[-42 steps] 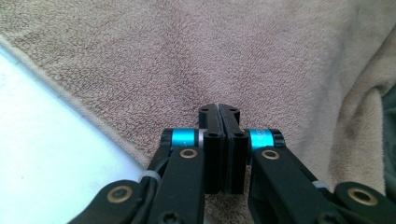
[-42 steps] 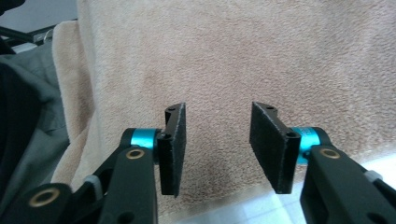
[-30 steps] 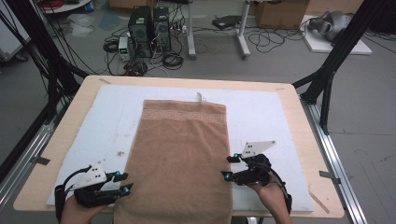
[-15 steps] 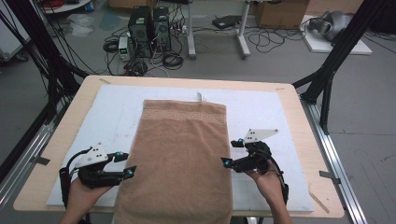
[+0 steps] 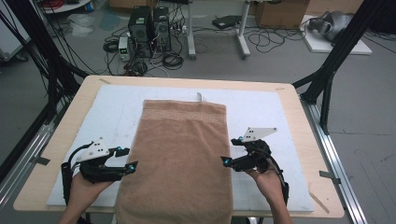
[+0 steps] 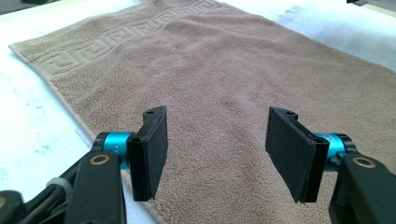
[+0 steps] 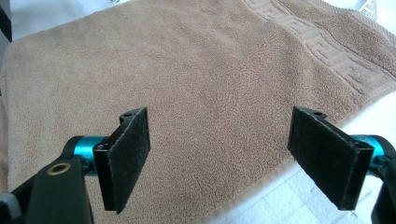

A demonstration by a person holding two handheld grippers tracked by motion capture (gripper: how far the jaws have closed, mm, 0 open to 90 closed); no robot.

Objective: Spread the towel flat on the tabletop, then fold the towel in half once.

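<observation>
The brown towel [image 5: 180, 158] lies flat in the middle of the counter [image 5: 289, 93], its near end hanging over the 6 o'clock edge. The left claw [image 5: 132, 164] and right claw [image 5: 225, 161] have just been opening; both stand wide and empty beside the long edges. Folding is not begun, and nothing blocks it.

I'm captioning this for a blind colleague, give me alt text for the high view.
A tan terry towel lies flat along a white padded table, its near end hanging over the edge. A person's hands hold the black left gripper and right gripper, jaws open, beside its long edges.
</observation>
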